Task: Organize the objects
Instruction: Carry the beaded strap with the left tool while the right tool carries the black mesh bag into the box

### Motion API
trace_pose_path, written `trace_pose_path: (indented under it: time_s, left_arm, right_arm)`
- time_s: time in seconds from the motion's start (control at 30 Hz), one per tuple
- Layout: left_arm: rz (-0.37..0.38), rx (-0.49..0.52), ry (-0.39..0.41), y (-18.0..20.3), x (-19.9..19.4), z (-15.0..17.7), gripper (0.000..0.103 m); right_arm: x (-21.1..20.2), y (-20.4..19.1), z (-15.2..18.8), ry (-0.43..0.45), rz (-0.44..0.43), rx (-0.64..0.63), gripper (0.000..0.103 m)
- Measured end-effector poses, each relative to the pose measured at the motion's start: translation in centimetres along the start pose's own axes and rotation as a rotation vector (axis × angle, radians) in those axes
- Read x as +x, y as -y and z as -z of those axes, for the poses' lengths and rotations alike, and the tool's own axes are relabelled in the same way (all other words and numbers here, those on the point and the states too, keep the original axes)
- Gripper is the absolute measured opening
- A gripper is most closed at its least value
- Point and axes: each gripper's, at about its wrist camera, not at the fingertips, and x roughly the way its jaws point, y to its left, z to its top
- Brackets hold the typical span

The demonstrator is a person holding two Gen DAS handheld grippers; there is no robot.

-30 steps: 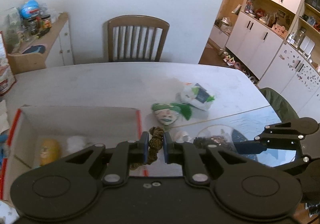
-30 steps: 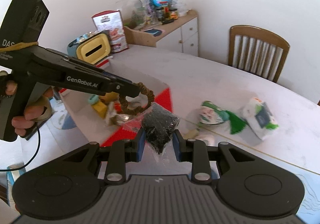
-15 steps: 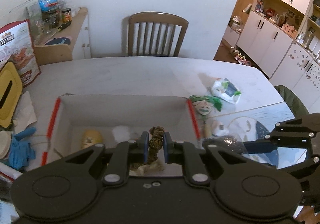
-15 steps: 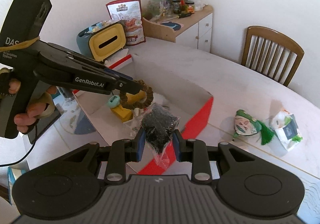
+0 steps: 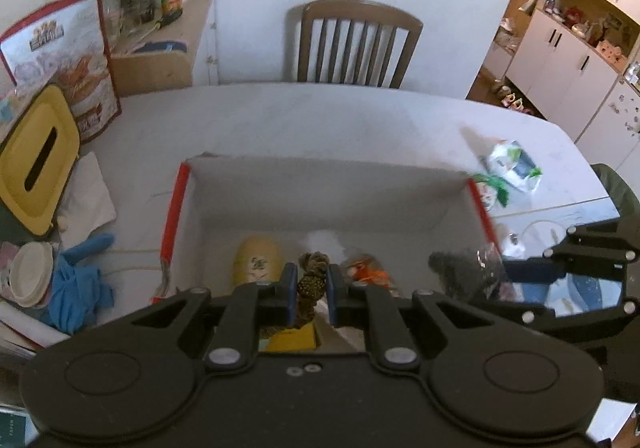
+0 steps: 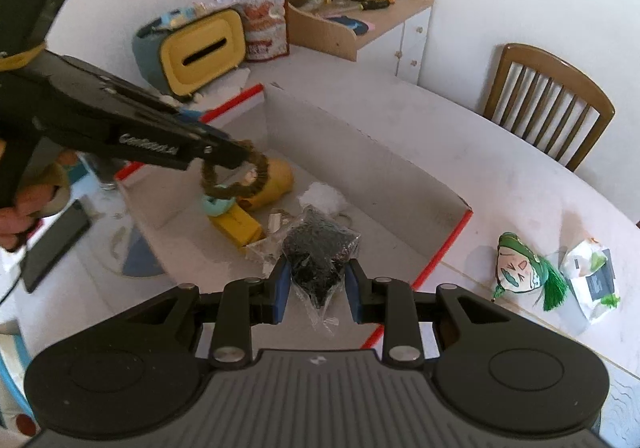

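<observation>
An open white box with red edges lies below both grippers. My left gripper is shut on a brown-olive braided scrunchie, which hangs over the box's inside. Beside it, my right gripper is shut on a clear plastic bag of black bits, held above the box's near right part. On the box floor lie a yellow egg-shaped thing, white fluff, an orange item and a yellow block.
A green-and-white face toy and a white packet lie on the table right of the box. A yellow tissue box, a snack bag, blue gloves and bowls crowd the left. A wooden chair stands behind.
Both grippers have travelled left across the table, each keeping its hold. They have gone from beside the box's right edge to over its inside.
</observation>
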Motion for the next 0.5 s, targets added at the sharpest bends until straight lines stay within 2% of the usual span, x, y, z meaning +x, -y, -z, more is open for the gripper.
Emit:
trace_pose_path:
  time_s: [0.5]
  left_arm:
    - [-0.017,0.019,-0.06,-2.2,4.2,-1.0,0.013]
  right_arm:
    - [8.8,1.4,-2.8,-0.093,0.129,0.02,0.029]
